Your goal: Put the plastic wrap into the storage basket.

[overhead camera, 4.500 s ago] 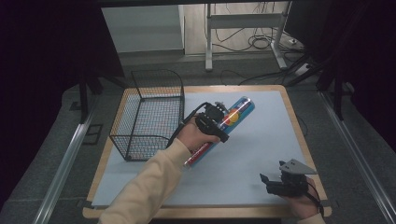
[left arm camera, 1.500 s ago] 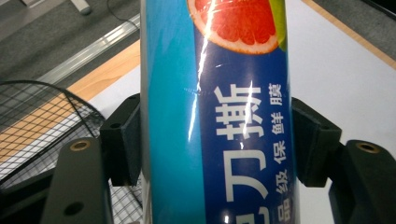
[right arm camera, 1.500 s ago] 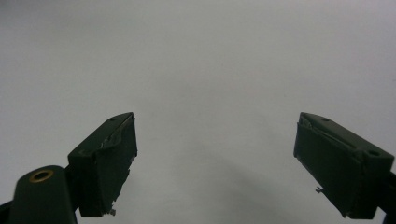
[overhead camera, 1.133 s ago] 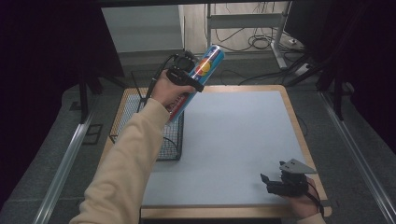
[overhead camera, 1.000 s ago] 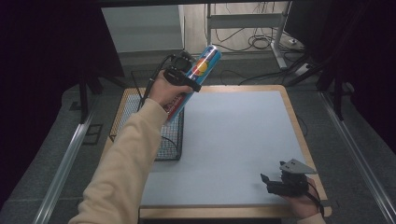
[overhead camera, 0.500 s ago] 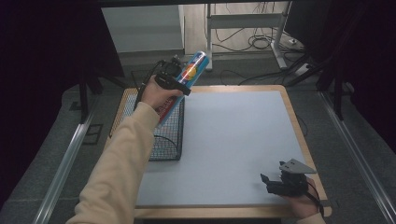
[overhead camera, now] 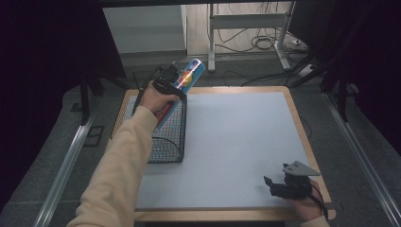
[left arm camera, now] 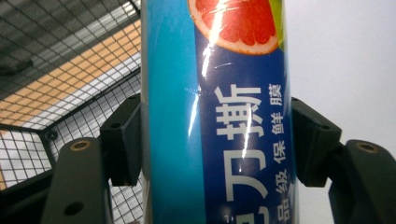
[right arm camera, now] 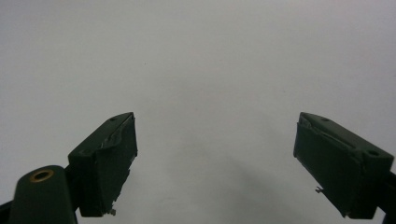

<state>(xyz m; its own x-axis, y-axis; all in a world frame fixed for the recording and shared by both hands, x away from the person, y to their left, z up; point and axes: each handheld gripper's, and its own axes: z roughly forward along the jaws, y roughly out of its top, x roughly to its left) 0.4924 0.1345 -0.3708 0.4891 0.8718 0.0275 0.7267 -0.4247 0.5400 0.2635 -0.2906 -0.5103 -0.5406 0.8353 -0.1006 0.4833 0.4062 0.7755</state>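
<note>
Here the left gripper (overhead camera: 166, 86) has its fingers (left arm camera: 122, 140) clamped on a blue tube (left arm camera: 215, 112) printed with a grapefruit slice, tilted over the wire basket (overhead camera: 168, 137) at the table's (overhead camera: 236, 142) ten o'clock. At five o'clock the right gripper (right arm camera: 215, 158) rests, fingers (right arm camera: 109, 158) spread apart over bare surface.

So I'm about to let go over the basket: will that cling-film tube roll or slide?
The cling-film tube looks round and glossy, so it probably rolls and could slip between the left gripper's pads. It seems stiff. The wire basket walls should stop it.
</note>
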